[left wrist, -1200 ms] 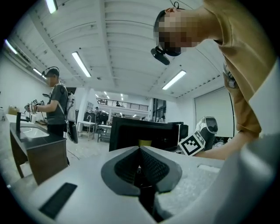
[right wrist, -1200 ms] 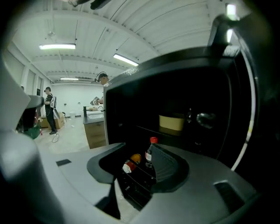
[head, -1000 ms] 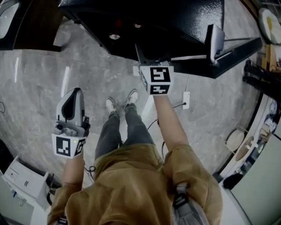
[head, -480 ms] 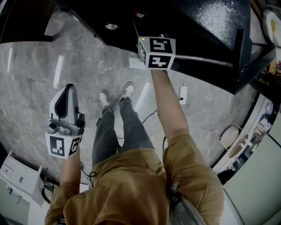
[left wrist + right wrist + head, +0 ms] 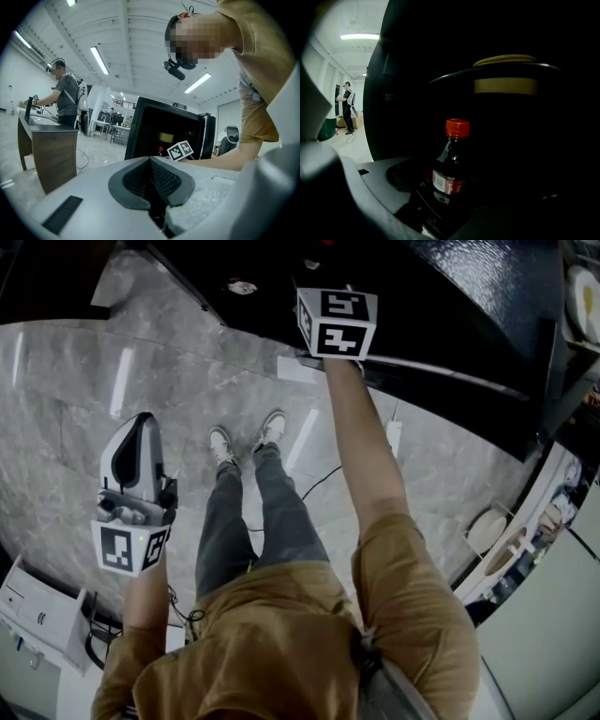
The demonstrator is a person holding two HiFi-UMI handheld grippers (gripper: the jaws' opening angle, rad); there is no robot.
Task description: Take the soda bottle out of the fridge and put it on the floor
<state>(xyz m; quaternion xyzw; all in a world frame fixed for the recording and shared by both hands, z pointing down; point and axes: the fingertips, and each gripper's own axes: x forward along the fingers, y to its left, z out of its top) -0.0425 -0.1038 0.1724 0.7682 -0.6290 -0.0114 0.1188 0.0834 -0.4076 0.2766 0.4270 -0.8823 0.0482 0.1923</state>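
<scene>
The soda bottle (image 5: 450,164), dark with a red cap and red label, stands upright inside the black fridge (image 5: 450,296). My right gripper (image 5: 454,192) reaches into the fridge, and in the head view only its marker cube (image 5: 337,322) shows at the fridge opening. Its jaws are opening; the bottle stands between them, close ahead, and the pads do not press on it. My left gripper (image 5: 136,451) hangs over the marble floor at the left. It is shut with nothing in it, and its tips (image 5: 150,161) meet.
A yellow-lidded container (image 5: 505,77) sits on the shelf above the bottle. A power strip (image 5: 394,439) with its cable lies on the floor by the fridge. A white box (image 5: 37,601) stands at the lower left, plates (image 5: 492,531) at the right. My feet (image 5: 246,439) face the fridge.
The right gripper's marker cube has moved up and deeper into the fridge opening. The left gripper has stayed low at the left.
</scene>
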